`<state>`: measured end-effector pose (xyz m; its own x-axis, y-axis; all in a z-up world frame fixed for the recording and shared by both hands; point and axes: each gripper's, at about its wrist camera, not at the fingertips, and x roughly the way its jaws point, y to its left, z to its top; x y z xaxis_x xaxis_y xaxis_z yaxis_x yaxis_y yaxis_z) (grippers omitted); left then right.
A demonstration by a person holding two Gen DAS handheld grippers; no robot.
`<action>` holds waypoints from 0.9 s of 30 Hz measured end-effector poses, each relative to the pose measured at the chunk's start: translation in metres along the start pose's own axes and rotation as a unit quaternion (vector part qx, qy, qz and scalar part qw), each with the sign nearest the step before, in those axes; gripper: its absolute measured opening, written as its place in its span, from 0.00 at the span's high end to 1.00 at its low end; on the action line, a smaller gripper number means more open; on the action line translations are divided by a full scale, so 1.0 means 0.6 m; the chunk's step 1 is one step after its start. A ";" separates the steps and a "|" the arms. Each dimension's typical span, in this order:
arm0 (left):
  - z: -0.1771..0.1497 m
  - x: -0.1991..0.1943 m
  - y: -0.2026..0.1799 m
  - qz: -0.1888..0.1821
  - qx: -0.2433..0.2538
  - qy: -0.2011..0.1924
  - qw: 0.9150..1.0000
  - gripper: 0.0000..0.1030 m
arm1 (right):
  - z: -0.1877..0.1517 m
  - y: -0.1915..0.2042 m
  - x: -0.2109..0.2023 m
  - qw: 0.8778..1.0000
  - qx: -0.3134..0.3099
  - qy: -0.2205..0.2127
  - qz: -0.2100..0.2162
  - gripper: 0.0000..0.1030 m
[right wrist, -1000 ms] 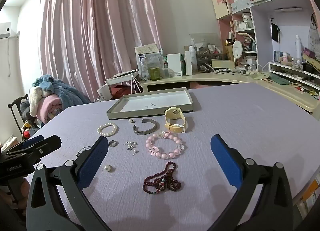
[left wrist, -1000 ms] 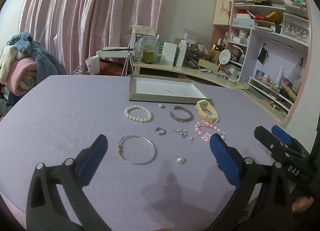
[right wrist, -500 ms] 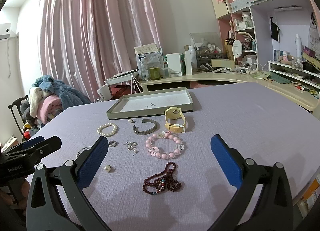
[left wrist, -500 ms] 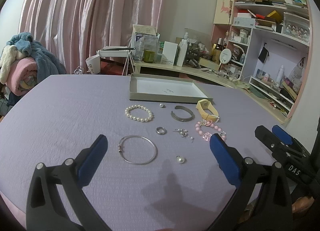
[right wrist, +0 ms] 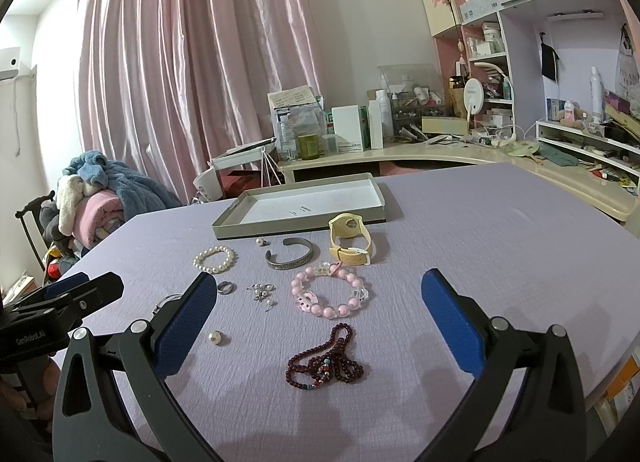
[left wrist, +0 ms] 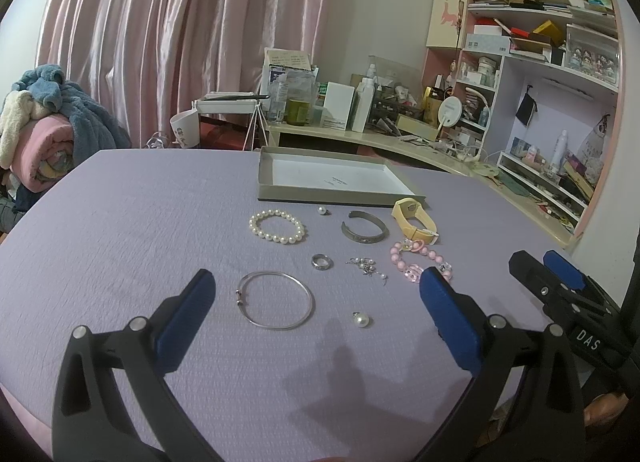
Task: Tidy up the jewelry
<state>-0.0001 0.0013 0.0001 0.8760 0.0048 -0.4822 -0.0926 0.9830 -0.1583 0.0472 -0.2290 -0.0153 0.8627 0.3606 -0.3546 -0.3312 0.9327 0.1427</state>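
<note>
Jewelry lies between both tools and the tray (right wrist: 298, 222) at the table's far edge; dark bead necklace (right wrist: 324, 362) sits nearest the empty, wide-apart right tool (right wrist: 316, 322), thin bangle (left wrist: 276, 300) nearest the empty, wide-apart left tool (left wrist: 316, 314).

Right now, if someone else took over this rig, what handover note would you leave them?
Left gripper open, empty, above the thin silver bangle. Right gripper open, empty, above the dark red bead strand.
All jewelry lies loose on the purple tabletop, including the pearl bracelet, silver cuff and pink bead bracelet.
Tray: no jewelry in it.
Done: nothing. Left: everything.
</note>
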 end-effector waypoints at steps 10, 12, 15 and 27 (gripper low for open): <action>-0.001 -0.001 0.002 0.001 0.000 0.000 1.000 0.02 | 0.000 0.000 0.000 1.000 0.001 0.000 0.000 0.01; 0.000 -0.002 0.003 0.001 0.000 0.000 1.000 0.02 | 0.000 0.000 0.000 1.000 0.001 0.000 0.000 0.01; 0.000 -0.003 0.005 0.001 0.000 0.000 1.000 0.02 | 0.001 0.000 0.001 1.000 0.001 0.000 0.000 0.01; 0.000 -0.003 0.005 0.001 0.000 0.000 1.000 0.02 | 0.002 -0.001 0.000 1.000 0.001 0.000 0.000 0.01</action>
<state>-0.0019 0.0042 0.0007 0.8761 0.0067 -0.4821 -0.0940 0.9831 -0.1571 0.0481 -0.2296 -0.0143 0.8622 0.3614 -0.3548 -0.3309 0.9324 0.1455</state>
